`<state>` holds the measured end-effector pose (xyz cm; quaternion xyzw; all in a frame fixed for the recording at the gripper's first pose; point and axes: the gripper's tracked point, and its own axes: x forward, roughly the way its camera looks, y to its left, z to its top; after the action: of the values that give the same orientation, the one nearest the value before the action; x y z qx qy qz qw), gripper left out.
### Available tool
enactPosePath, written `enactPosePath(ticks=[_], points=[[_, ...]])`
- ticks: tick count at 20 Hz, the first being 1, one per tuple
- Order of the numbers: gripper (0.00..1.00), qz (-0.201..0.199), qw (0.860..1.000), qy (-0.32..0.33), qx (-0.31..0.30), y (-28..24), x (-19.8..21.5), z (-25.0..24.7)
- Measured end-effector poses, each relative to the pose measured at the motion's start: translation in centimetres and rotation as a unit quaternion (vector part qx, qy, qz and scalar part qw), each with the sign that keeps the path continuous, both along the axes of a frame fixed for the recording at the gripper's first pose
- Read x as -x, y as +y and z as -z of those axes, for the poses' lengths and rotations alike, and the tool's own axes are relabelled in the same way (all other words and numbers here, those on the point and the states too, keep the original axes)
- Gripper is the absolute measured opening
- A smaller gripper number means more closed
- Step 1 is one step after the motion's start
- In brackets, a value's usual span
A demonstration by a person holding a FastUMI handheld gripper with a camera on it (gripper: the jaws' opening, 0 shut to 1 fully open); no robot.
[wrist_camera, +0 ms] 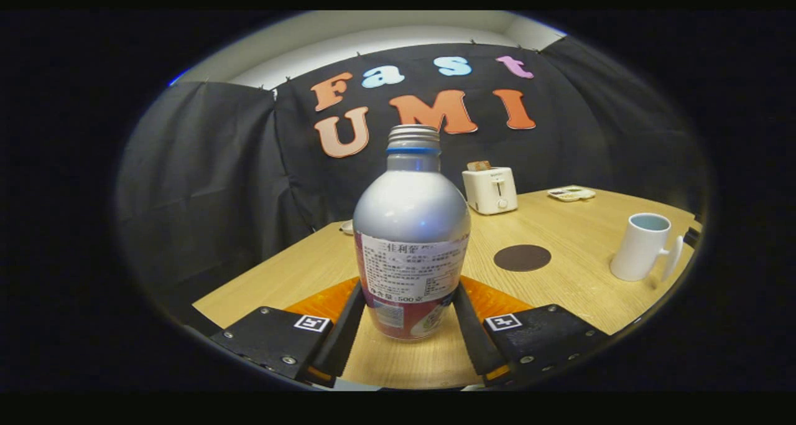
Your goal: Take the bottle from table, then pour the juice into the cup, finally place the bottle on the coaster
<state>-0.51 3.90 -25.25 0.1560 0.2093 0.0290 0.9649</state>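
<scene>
Your gripper (407, 325) has both fingers pressed against the lower sides of the silver bottle (410, 238), which stands upright between them with its cap off; whether its base rests on the wooden table (578, 275) you cannot tell. Beyond the fingers to the right lies the dark round coaster (522, 257), with the white cup (643, 247) farther right of it. Past both, near the black cloth wall, sit a white toaster (490, 190) and a small tray (571, 193).

A white toaster (490, 190) with a slice of toast (479, 165) in its slot stands at the far side of the wooden bench (578, 275). A small pale tray (571, 193) lies right of it, apart.
</scene>
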Motion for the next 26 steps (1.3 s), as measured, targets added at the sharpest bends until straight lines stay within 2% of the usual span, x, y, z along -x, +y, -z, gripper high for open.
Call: enactPosePath(ticks=[9, 15, 18, 26], points=[[0.76, 0.035, 0.993, 0.049, -0.103, -2.2, -1.5, 0.8], [0.76, 0.067, 0.979, 0.07, -0.18, -3.4, -2.2, 1.3], [0.76, 0.094, 0.967, 0.076, -0.224, -4.6, -2.6, 1.6], [0.75, 0.173, 0.923, 0.051, -0.339, -8.3, -3.7, 0.5]])
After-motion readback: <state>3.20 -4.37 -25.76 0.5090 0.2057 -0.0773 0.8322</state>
